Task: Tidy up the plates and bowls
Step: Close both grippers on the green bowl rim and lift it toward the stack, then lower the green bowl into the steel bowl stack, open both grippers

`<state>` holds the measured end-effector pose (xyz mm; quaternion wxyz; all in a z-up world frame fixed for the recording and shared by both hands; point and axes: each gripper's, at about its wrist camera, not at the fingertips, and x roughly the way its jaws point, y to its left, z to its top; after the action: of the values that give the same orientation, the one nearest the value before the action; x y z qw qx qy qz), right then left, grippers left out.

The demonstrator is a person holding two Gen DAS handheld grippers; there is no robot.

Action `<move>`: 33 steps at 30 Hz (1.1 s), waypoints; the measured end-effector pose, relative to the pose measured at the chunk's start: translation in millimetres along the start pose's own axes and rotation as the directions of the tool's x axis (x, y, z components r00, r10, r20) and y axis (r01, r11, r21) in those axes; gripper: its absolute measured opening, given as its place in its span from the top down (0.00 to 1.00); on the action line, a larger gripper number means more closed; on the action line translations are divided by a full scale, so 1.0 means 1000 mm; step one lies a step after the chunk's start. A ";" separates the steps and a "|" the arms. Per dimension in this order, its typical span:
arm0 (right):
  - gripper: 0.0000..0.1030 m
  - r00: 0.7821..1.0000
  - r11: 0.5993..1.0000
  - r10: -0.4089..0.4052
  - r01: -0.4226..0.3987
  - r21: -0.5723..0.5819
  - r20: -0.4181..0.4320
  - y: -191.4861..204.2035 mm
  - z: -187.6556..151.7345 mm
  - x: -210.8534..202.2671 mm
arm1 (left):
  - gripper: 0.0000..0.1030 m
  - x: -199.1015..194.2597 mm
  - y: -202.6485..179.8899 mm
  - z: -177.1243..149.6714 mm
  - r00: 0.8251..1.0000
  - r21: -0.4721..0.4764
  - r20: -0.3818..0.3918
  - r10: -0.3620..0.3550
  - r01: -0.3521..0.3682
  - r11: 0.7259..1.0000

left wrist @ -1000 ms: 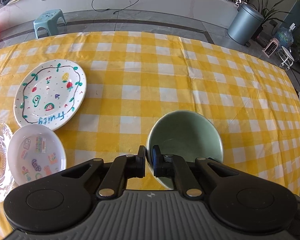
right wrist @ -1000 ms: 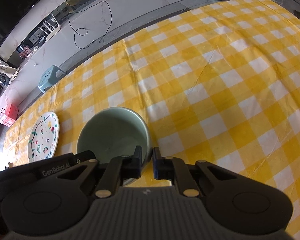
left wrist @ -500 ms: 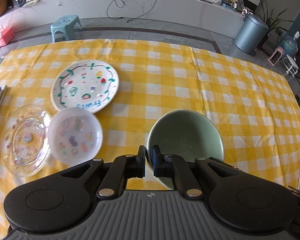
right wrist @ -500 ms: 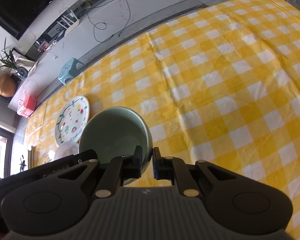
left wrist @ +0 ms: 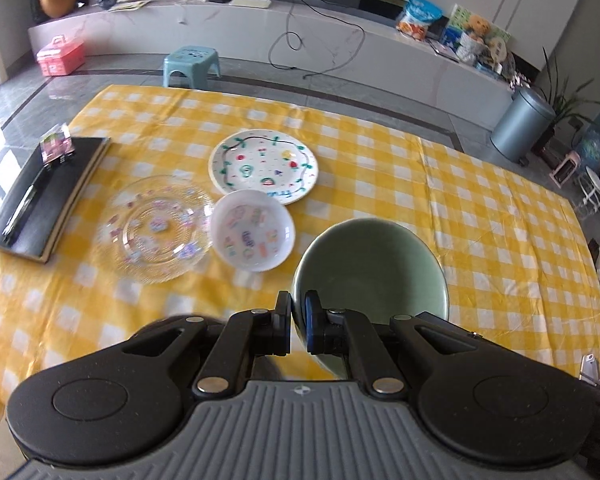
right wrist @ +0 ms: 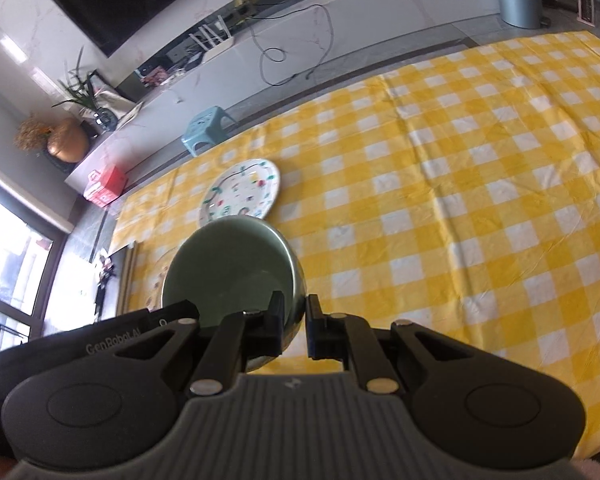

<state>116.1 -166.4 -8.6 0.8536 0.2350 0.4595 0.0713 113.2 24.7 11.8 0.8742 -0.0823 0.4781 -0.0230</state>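
Note:
A pale green bowl [left wrist: 370,268] hangs above the yellow checked tablecloth [left wrist: 480,216], pinched at its rim from two sides. My left gripper [left wrist: 298,320] is shut on its near left rim. My right gripper [right wrist: 294,322] is shut on the right rim of the green bowl [right wrist: 230,264]. On the cloth to the left lie a white fruit-patterned plate [left wrist: 263,167], a small white bowl with coloured stickers [left wrist: 253,235] and a clear glass plate [left wrist: 154,228]. The fruit-patterned plate [right wrist: 240,194] also shows in the right wrist view, just beyond the green bowl.
A black notebook [left wrist: 46,196] with a pen and a clip lies at the table's left edge. Beyond the table stand a blue stool [left wrist: 191,65], a pink box [left wrist: 60,56] and a grey bin [left wrist: 526,124]. Bare checked cloth stretches to the right [right wrist: 480,200].
Both grippers have lifted the green bowl and drawn back from the table. The plates and small bowl at the left have come further into view, as has the black notebook.

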 end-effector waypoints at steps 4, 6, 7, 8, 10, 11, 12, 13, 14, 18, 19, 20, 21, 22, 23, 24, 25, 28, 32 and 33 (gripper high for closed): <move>0.92 1.000 0.999 0.024 -0.024 -0.046 -0.009 0.019 -0.014 -0.010 | 0.94 -0.021 0.019 -0.010 0.999 -0.036 0.026 0.022 -0.021 0.999; 0.92 0.999 0.997 0.035 -0.036 -0.064 -0.017 0.027 -0.022 -0.013 | 0.93 -0.029 0.030 -0.015 0.999 -0.049 0.031 0.031 -0.029 0.998; 0.92 0.999 0.996 0.042 -0.043 -0.074 -0.022 0.032 -0.026 -0.015 | 0.93 -0.034 0.035 -0.017 0.999 -0.059 0.032 0.032 -0.031 0.998; 0.92 0.998 0.995 0.050 -0.052 -0.082 -0.027 0.036 -0.029 -0.017 | 0.93 -0.037 0.039 -0.019 0.999 -0.069 0.032 0.033 -0.031 0.997; 0.92 0.997 0.993 0.063 -0.066 -0.097 -0.036 0.043 -0.035 -0.019 | 0.93 -0.044 0.051 -0.025 0.999 -0.095 0.034 0.036 -0.033 0.995; 0.92 0.997 0.992 0.069 -0.074 -0.107 -0.043 0.047 -0.038 -0.020 | 0.93 -0.047 0.057 -0.028 0.999 -0.113 0.034 0.038 -0.034 0.993; 0.92 0.996 0.990 0.075 -0.081 -0.117 -0.051 0.051 -0.041 -0.020 | 0.93 -0.049 0.062 -0.032 0.999 -0.126 0.033 0.040 -0.036 0.991; 0.92 0.995 0.988 0.079 -0.086 -0.126 -0.057 0.055 -0.043 -0.020 | 0.93 -0.050 0.067 -0.035 0.999 -0.136 0.030 0.042 -0.038 0.990; 0.92 0.995 0.986 0.080 -0.089 -0.138 -0.066 0.059 -0.047 -0.019 | 0.93 -0.051 0.071 -0.038 0.999 -0.145 0.027 0.043 -0.039 0.989; 0.92 0.992 0.983 0.081 -0.096 -0.156 -0.097 0.067 -0.058 -0.013 | 0.93 -0.054 0.085 -0.048 0.999 -0.174 0.017 0.051 -0.047 0.984; 0.92 0.991 0.983 0.080 -0.096 -0.159 -0.103 0.069 -0.060 -0.012 | 0.93 -0.054 0.087 -0.050 0.999 -0.178 0.015 0.052 -0.048 0.983; 0.92 0.991 0.982 0.078 -0.095 -0.163 -0.108 0.070 -0.062 -0.011 | 0.93 -0.054 0.090 -0.051 0.999 -0.182 0.012 0.052 -0.049 0.982; 0.93 0.991 0.982 0.075 -0.093 -0.166 -0.111 0.072 -0.063 -0.010 | 0.93 -0.054 0.092 -0.053 0.999 -0.185 0.008 0.051 -0.049 0.982; 0.93 0.991 0.981 0.070 -0.089 -0.172 -0.114 0.073 -0.065 -0.009 | 0.93 -0.053 0.094 -0.054 0.999 -0.188 0.005 0.049 -0.048 0.981; 0.93 0.991 0.981 0.068 -0.087 -0.175 -0.115 0.074 -0.066 -0.008 | 0.93 -0.052 0.095 -0.055 0.999 -0.191 0.001 0.047 -0.046 0.981; 0.93 0.991 0.980 0.065 -0.085 -0.177 -0.118 0.074 -0.067 -0.007 | 0.93 -0.051 0.097 -0.057 0.999 -0.193 -0.003 0.045 -0.044 0.980; 0.93 0.991 0.981 0.062 -0.083 -0.178 -0.122 0.075 -0.067 -0.005 | 0.92 -0.050 0.098 -0.058 0.999 -0.196 -0.007 0.041 -0.042 0.980; 0.93 0.989 0.983 0.053 -0.076 -0.169 -0.137 0.073 -0.068 0.002 | 0.92 -0.045 0.102 -0.060 0.999 -0.205 -0.022 0.029 -0.033 0.978; 0.93 0.987 0.984 0.040 -0.066 -0.165 -0.158 0.072 -0.069 0.010 | 0.92 -0.038 0.106 -0.062 0.999 -0.215 -0.045 0.022 -0.031 0.976; 0.93 0.986 0.984 0.037 -0.064 -0.166 -0.163 0.072 -0.070 0.012 | 0.92 -0.036 0.108 -0.063 0.999 -0.217 -0.049 0.021 -0.031 0.976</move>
<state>72.5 -75.5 -16.0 0.8292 0.1662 0.5121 0.1505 36.7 127.7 -9.2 0.8487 -0.1708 0.4989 0.0391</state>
